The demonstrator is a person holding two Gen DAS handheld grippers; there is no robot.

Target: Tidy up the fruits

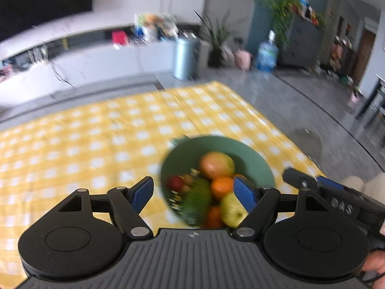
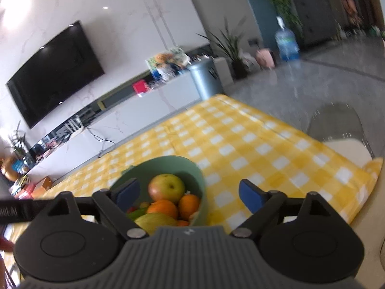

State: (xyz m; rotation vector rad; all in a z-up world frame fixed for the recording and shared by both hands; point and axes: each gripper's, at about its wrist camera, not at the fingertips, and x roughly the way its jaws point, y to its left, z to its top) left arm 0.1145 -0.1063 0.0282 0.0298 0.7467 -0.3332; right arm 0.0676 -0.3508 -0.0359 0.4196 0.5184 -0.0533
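1. Yellow-checked cloth [image 2: 252,139] covers the table; TV [image 2: 55,72] on a marble wall.
2. One green bowl [image 2: 192,168] on the cloth holds apples and oranges.
3. Left gripper [image 1: 193,192] and right gripper [image 2: 190,192]: jaws wide, gripping nothing.

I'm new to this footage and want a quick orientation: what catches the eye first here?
A green bowl heaped with fruit, a reddish apple on top and oranges beneath it, sits on the yellow checked tablecloth. Both tongs, left and right, stand open and empty near it. A big dark TV hangs on the wall behind.
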